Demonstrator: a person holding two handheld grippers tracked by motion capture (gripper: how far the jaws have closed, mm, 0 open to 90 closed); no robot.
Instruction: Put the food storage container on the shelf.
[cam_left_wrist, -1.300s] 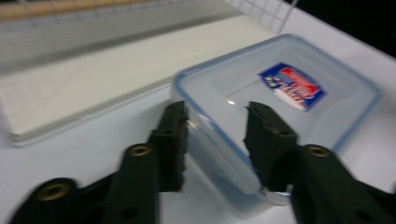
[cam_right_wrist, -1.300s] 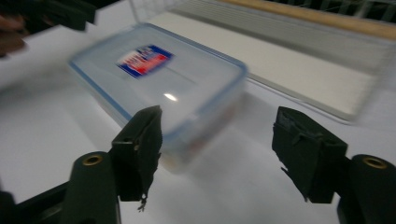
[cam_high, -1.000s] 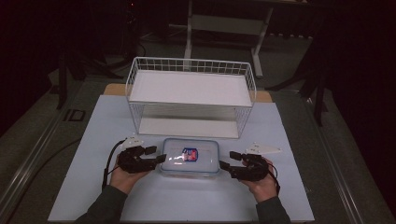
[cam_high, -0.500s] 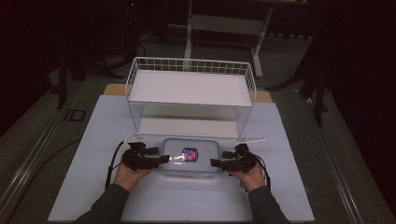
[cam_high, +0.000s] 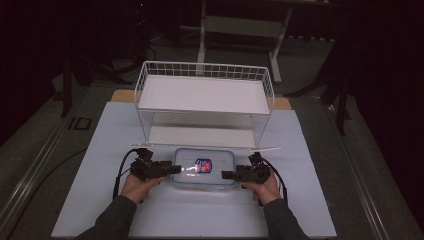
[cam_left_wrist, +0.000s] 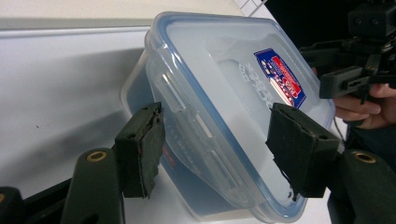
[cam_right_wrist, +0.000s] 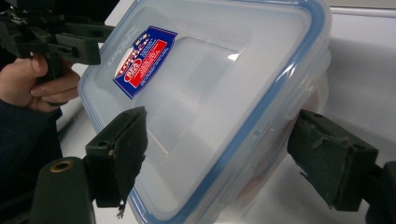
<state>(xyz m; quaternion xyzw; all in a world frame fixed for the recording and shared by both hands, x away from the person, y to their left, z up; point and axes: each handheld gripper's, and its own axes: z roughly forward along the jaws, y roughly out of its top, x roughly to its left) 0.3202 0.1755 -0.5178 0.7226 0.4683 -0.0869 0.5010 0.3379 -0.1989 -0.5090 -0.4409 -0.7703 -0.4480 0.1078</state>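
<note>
A clear rectangular plastic food container with a blue-rimmed snap lid and a red-and-blue label (cam_high: 203, 168) sits flat on the white table (cam_high: 100, 150), at about 6 o'clock from the white two-tier wire shelf rack (cam_high: 205, 105) and just in front of its lower tier.

The left gripper (cam_high: 172, 169) comes in level from 9 o'clock at the container's short end, and the right gripper (cam_high: 226, 175) mirrors it from 3 o'clock. A matched approach from both ends makes sense: the container is wide and slick, and a hold at each end would keep it level on the way up.

Both grippers are released. The left gripper's jaws have just been opening and now stand wide; in the left gripper view its pads (cam_left_wrist: 140, 149) straddle the near end of the container (cam_left_wrist: 224, 107), one beside the side wall and one over the lid, with no clear pressing contact. The right gripper's jaws have also just been opening; in the right gripper view one pad (cam_right_wrist: 123, 154) lies over the lid of the container (cam_right_wrist: 201, 88) and the other stands off the outer wall with a visible gap.

My reading is that the container is not held by either gripper: it rests on the table with each gripper set around an end, ready to close on it or draw away.
</note>
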